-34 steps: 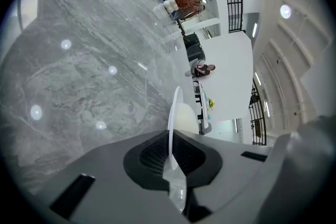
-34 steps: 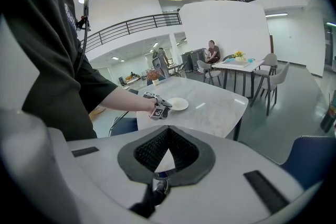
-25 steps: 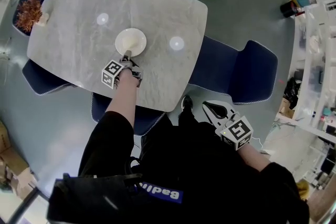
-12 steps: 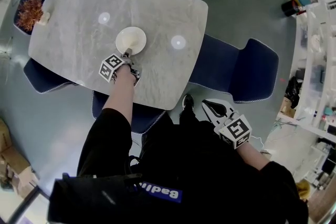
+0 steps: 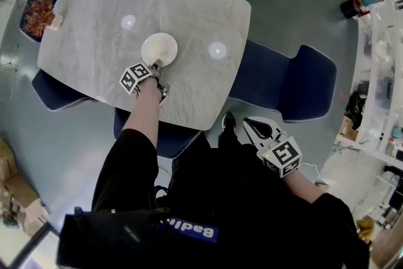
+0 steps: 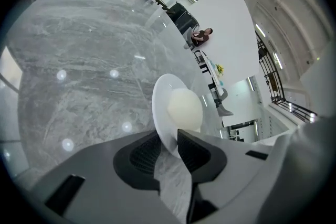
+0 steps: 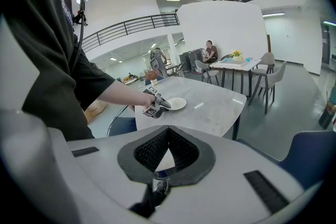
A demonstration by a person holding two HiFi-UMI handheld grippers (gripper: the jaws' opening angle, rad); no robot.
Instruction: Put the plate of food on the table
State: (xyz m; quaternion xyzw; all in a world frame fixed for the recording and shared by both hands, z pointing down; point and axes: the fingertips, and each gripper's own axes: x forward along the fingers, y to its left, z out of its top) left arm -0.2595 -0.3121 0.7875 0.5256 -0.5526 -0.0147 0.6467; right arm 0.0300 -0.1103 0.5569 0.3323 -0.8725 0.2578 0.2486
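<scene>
Head view, upper left: a vase of dried reddish stems (image 5: 39,14) stood at the far left corner of the grey marble table (image 5: 94,16), with a blue chair (image 5: 53,94) tucked under the table's left side. Near the table's middle, upper centre-left of the frame, the white plate (image 5: 159,49) sat flat on the tabletop, well clear of the edges. In the left gripper view a pale domed piece of food (image 6: 185,108) lay on it. The left gripper (image 5: 154,64) pointed down at the plate's near rim. Its jaws had just been opening and stood partly apart, with the rim between them and no clamp on it visible. Just below the gripper, the person's bare forearm (image 5: 145,116) ran down to a black sleeve. A second blue chair (image 5: 296,82) stood beside the table's right side. At lower right, the right gripper (image 5: 247,123) hung off the table above the floor, near the person's shoe (image 5: 225,123). Its jaws were closed tip to tip with nothing between them.
</scene>
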